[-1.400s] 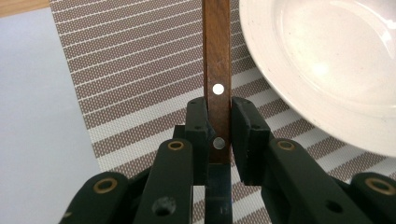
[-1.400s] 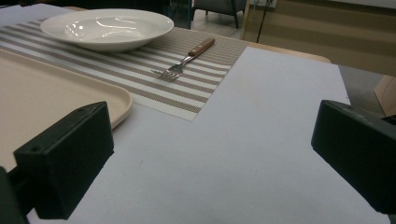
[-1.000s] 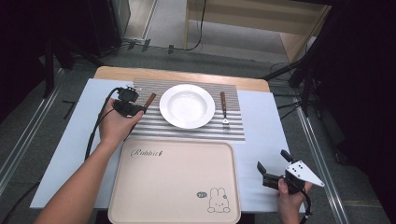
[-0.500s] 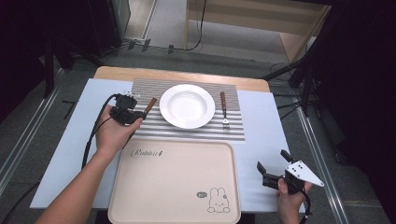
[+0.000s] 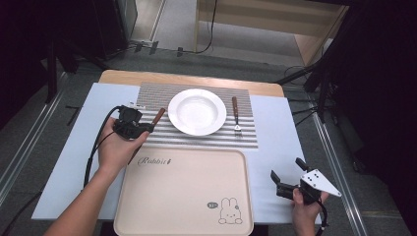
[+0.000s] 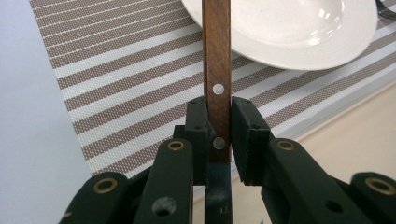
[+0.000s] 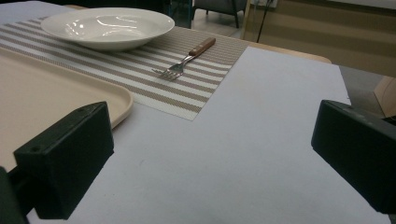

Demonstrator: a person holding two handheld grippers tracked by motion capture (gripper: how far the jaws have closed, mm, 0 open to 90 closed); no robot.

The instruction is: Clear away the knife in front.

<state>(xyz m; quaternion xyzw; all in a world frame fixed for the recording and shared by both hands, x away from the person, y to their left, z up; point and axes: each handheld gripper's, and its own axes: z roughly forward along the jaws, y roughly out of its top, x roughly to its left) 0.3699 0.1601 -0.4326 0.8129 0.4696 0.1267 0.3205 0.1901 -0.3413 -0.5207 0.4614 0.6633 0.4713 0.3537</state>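
The left gripper [image 5: 142, 129] sits at the left edge of the striped placemat [image 5: 246, 140], its jaws clamped narrowly on the wooden handle [image 6: 217, 56] of a piece of cutlery. In the left gripper view the two black pads press on either side of the brown handle at its lower end, where two metal rivets show, and the handle runs straight up from the jaws, its far end crossing the rim of the white plate [image 6: 299, 32]. Which kind of cutlery it is cannot be told, since the working end lies hidden behind the gripper. From above, the handle points up and to the right from the gripper toward the plate, which lies in the middle of the placemat. A fork [image 5: 236, 118] with a matching wooden handle lies on the placemat just right of the plate, tines toward the person. A beige tray [image 5: 187, 196] printed with a rabbit sits just in front of the placemat. The right gripper [image 5: 287, 179] is held at the near right corner of the pale blue table cover [image 7: 261, 140], jaws spread wide with nothing between them, well apart from the fork
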